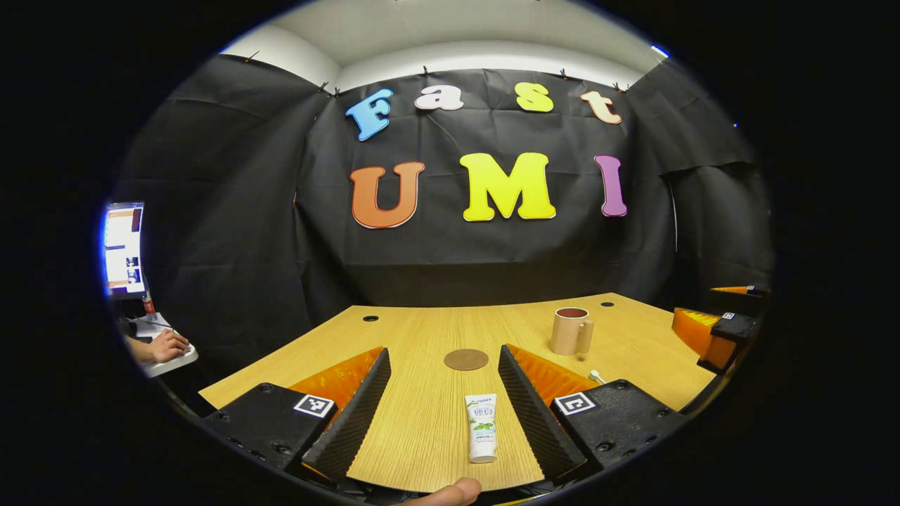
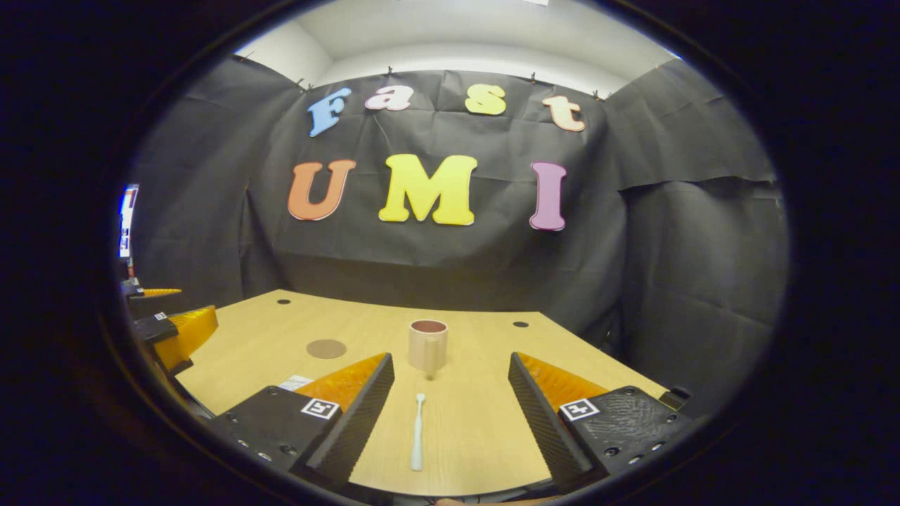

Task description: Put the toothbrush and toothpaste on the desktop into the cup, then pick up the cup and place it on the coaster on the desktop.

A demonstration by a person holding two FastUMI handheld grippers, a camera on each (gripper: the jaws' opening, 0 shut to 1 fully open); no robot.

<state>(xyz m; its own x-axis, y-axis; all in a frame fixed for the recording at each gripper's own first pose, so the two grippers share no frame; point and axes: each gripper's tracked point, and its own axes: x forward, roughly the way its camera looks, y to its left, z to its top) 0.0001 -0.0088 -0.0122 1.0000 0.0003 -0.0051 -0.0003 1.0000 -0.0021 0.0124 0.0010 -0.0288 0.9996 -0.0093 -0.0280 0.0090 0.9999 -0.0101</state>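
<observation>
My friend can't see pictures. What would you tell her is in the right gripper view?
A white toothbrush lies on a wooden desk between the open fingers of the right gripper, pointing toward a tan cup standing farther back. A round brown coaster lies to the cup's left, and the left gripper shows at the left edge.

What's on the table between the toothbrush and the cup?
Nothing. In the right gripper view the toothbrush lies flat on the desk, its head pointing at the cup, with bare wood between them. It sits between the open right gripper fingers.
</observation>
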